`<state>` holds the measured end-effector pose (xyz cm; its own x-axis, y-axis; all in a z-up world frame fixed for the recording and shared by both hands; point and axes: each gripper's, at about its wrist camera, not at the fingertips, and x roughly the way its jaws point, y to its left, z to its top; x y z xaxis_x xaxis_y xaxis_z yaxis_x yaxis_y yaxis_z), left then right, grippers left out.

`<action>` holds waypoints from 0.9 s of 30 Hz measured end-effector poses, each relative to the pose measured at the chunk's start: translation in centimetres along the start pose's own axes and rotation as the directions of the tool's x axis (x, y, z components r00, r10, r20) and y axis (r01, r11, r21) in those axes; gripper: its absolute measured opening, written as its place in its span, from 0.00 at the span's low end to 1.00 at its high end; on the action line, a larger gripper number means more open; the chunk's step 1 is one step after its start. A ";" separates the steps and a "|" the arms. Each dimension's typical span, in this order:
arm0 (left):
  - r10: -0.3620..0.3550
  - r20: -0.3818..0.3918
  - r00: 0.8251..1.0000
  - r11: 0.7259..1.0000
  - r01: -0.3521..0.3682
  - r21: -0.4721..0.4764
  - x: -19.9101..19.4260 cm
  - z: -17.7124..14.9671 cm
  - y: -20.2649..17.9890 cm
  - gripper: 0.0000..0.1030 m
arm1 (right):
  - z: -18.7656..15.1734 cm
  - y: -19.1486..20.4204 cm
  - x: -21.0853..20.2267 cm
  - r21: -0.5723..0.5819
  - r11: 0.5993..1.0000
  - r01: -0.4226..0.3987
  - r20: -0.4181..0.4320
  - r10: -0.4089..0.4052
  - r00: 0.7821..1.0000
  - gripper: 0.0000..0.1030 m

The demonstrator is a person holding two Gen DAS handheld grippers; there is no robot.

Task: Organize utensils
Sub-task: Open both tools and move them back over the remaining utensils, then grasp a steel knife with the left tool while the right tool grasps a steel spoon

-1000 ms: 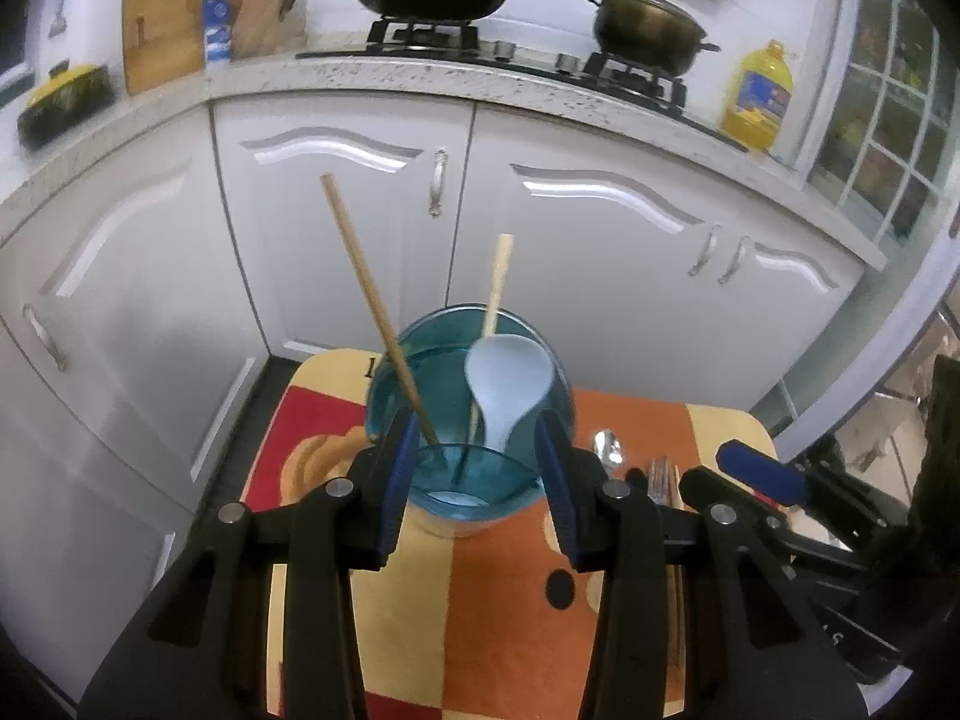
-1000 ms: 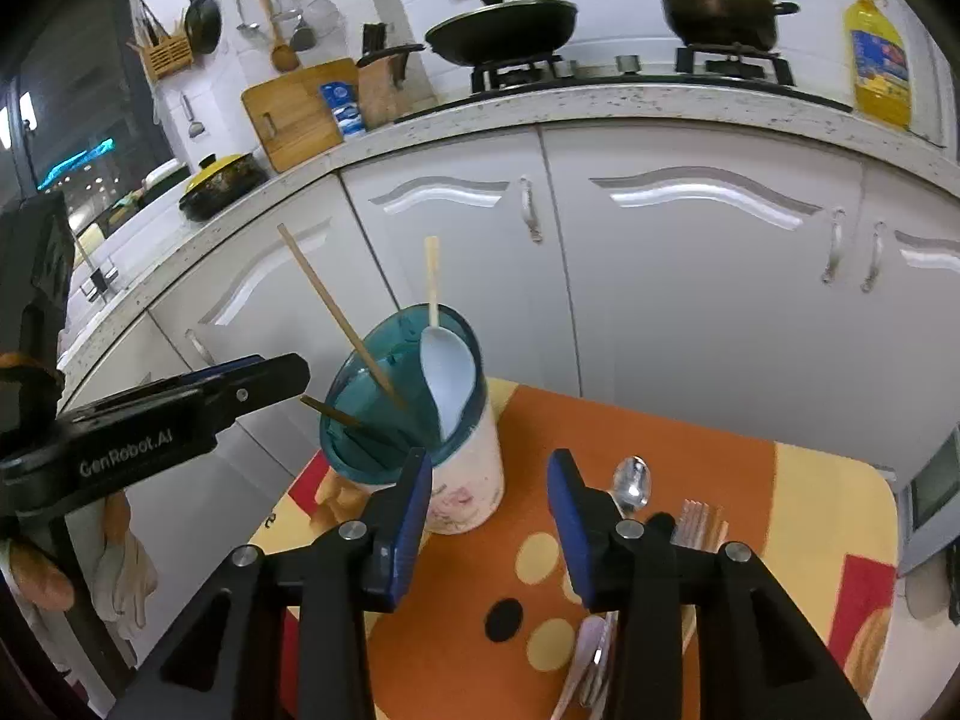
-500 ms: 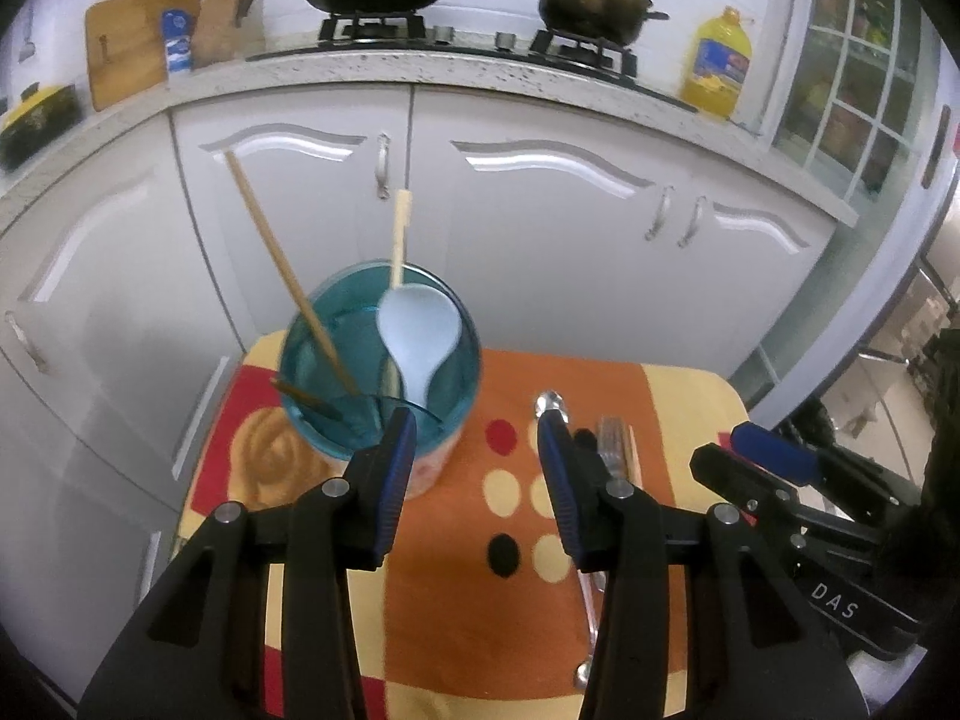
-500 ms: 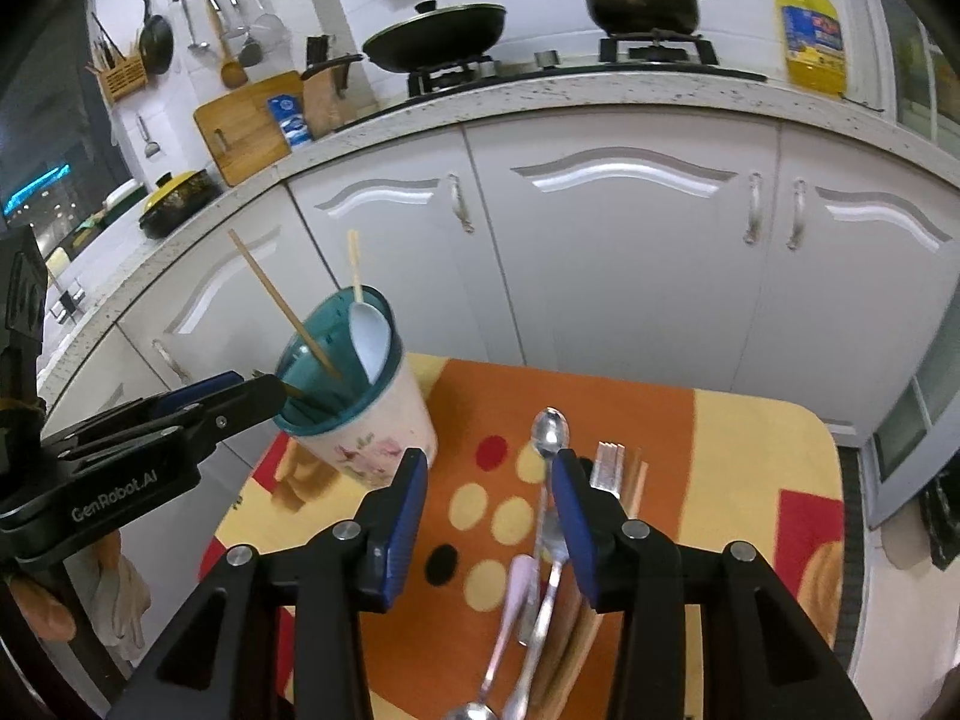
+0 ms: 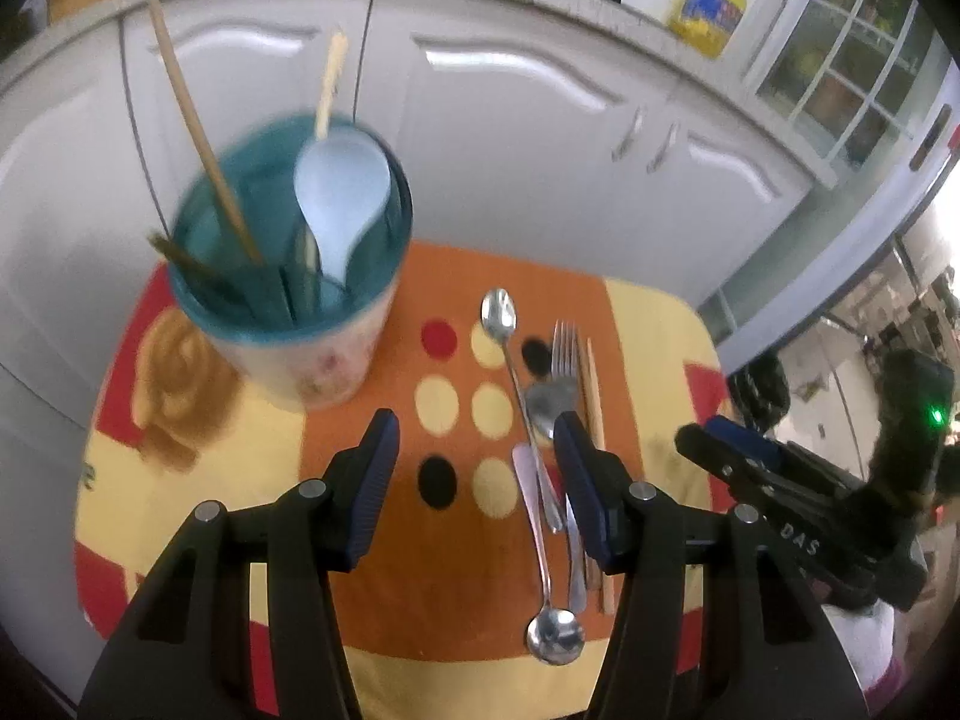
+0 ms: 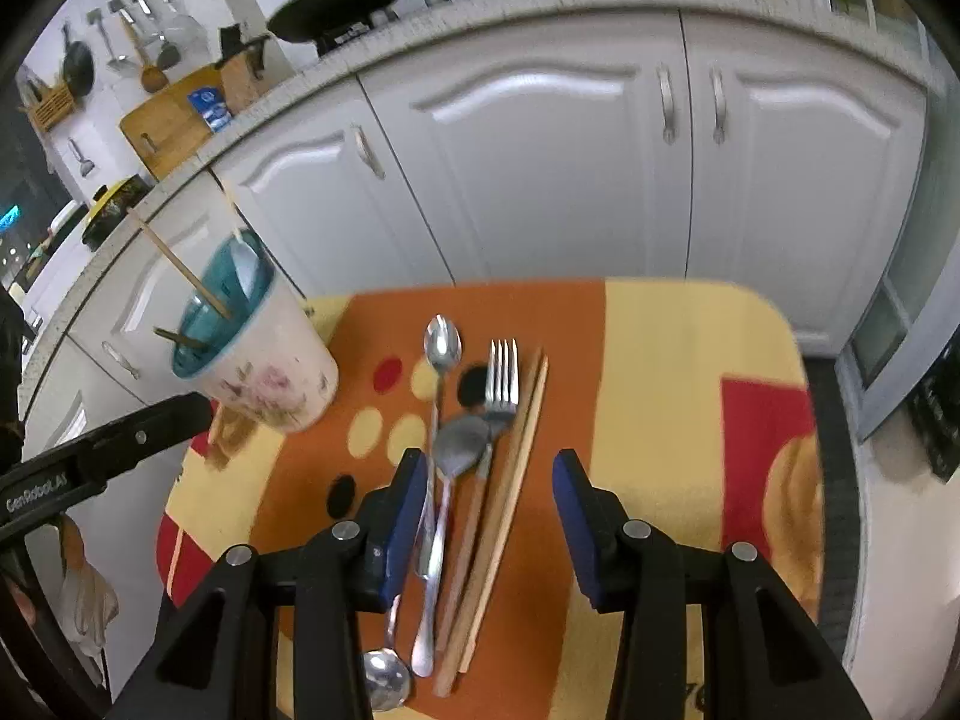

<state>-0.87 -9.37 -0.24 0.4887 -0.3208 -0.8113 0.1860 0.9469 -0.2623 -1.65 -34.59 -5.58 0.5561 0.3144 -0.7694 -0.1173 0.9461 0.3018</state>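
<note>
A cream cup with a teal inside (image 5: 288, 276) stands at the table's back left and holds a white spoon (image 5: 339, 198) and wooden chopsticks (image 5: 198, 120); it also shows in the right wrist view (image 6: 270, 354). Metal spoons (image 6: 443, 342), a fork (image 6: 503, 378) and a pair of chopsticks (image 6: 516, 468) lie side by side on the orange cloth. My left gripper (image 5: 474, 468) is open and empty above the cloth, right of the cup. My right gripper (image 6: 489, 504) is open and empty, low over the lying utensils.
The patterned cloth (image 6: 660, 396) covers a small table. White kitchen cabinets (image 6: 540, 168) stand close behind it. A yellow oil bottle (image 5: 711, 6) is on the counter. The right gripper's body (image 5: 798, 516) shows at the right of the left wrist view.
My left gripper has drawn back and moved right, away from the cup. My right gripper has moved right and down over the lying utensils. Both stayed open.
</note>
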 end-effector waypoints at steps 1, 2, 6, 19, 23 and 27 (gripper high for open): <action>0.002 -0.011 1.000 1.000 -0.002 0.000 0.5 -0.2 0.0 0.51 | -0.2 -0.2 0.5 0.008 1.000 -0.018 -0.012 0.018 1.000 0.41; 0.006 -0.028 1.000 1.000 -0.006 -0.001 1.1 -0.6 0.1 0.51 | -0.4 -0.4 1.2 0.015 0.999 -0.047 -0.031 0.047 0.998 0.39; 0.013 -0.075 0.997 1.000 -0.014 -0.013 2.7 -1.2 0.5 0.51 | -0.8 0.6 3.4 -0.012 0.995 -0.097 -0.089 0.095 0.991 0.25; 0.035 -0.116 0.993 0.999 -0.038 -0.030 4.3 -1.4 1.6 0.51 | -0.6 2.1 9.8 -0.068 0.995 -0.078 -0.217 0.061 0.974 0.08; 0.037 -0.121 0.992 0.998 -0.042 -0.037 5.1 -1.0 1.1 0.51 | -0.2 1.1 9.4 -0.018 0.993 -0.115 -0.177 0.110 0.978 0.05; 0.036 -0.116 0.993 0.998 -0.042 -0.054 6.2 -0.2 0.3 0.51 | -0.1 -0.4 7.5 0.013 0.990 -0.139 -0.124 0.140 0.982 0.05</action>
<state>2.00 -11.03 -5.44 0.3933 -0.2818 -0.8751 0.1191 0.9595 -0.2555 2.46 -32.58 -11.48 0.4277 0.4505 -0.7836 -0.1832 0.8922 0.4129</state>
